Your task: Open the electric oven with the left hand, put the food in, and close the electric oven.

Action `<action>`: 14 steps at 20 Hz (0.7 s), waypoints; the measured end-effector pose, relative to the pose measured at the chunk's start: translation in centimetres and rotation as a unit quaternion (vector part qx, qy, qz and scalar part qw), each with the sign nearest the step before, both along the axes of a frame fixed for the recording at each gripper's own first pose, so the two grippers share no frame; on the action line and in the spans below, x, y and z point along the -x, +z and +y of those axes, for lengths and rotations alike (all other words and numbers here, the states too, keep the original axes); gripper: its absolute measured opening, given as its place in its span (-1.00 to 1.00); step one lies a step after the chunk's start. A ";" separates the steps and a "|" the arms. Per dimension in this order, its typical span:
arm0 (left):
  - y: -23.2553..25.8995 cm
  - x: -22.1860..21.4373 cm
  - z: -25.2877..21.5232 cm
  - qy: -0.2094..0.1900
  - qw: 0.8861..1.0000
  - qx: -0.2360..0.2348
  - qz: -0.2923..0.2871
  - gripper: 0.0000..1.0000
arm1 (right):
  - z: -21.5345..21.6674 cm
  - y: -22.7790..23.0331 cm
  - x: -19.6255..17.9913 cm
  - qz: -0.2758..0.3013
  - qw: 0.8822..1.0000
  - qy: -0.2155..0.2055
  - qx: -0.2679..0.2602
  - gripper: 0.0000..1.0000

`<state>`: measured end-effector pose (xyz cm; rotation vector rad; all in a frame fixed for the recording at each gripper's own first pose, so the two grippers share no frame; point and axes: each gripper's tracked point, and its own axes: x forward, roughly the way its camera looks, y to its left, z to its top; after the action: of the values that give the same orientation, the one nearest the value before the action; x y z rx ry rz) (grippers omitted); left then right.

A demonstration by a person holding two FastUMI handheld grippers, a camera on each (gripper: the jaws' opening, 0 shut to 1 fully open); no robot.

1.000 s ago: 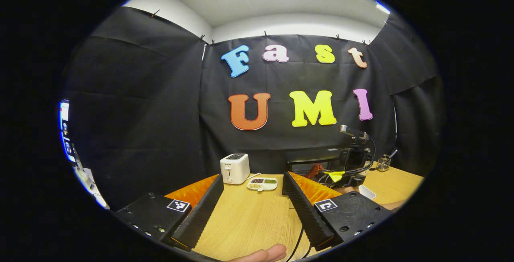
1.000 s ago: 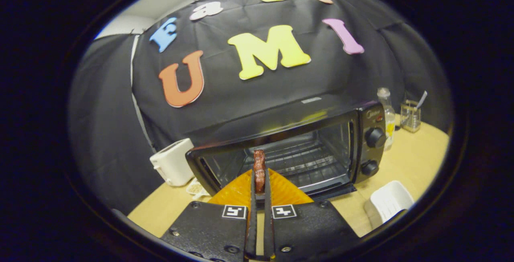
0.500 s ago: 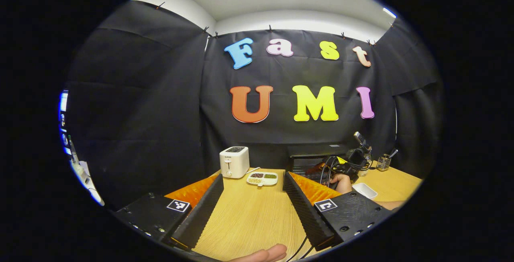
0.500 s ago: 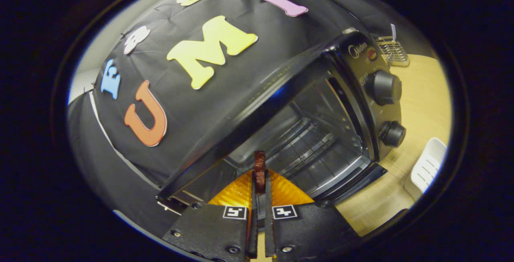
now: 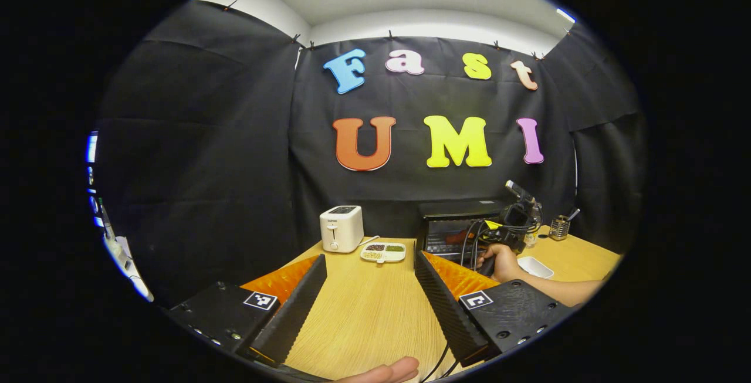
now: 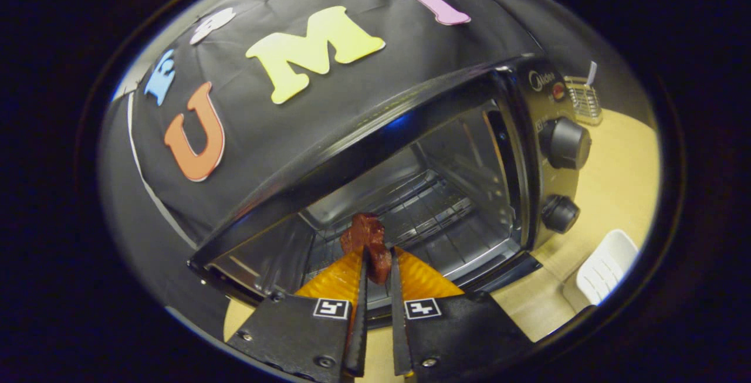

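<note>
gripping food [image 6: 372,246] at oven [image 6: 410,195] mouth, right fingers [image 6: 375,271] | left fingers [image 5: 369,289] wide over table [image 5: 364,312]

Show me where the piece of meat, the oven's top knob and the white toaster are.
piece of meat [image 6: 368,241]: right gripper view, on its reddish upper part above the fingertips.
oven's top knob [image 6: 567,143]: right gripper view, on the knob's round face.
white toaster [image 5: 341,230]: left gripper view, on its front panel.

The electric oven [image 6: 410,154] stood with its mouth open and unblocked above the wire rack [image 6: 422,213]; the white dish [image 6: 604,265] flanked it; bare table [image 5: 364,312] stretched to the toaster [image 5: 341,229].
</note>
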<state>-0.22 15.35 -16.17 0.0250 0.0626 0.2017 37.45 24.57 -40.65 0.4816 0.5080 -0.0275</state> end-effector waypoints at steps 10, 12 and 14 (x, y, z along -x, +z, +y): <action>-1.5 0.7 -0.2 -0.008 1.000 0.019 0.019 0.94 | -1.3 -0.1 2.3 0.023 0.998 -0.004 0.056 -0.31; -1.2 1.1 -0.2 -0.006 1.000 0.023 0.018 0.94 | -1.1 0.9 2.8 0.011 0.998 0.014 0.065 -0.07; -1.1 1.5 -0.4 -0.004 1.000 0.025 0.019 0.94 | -1.5 1.4 3.7 0.009 0.996 0.025 0.087 0.25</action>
<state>-1.72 14.96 -17.23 -0.0209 0.1047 0.1917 33.71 23.09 -39.29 0.2988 0.5306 -0.0283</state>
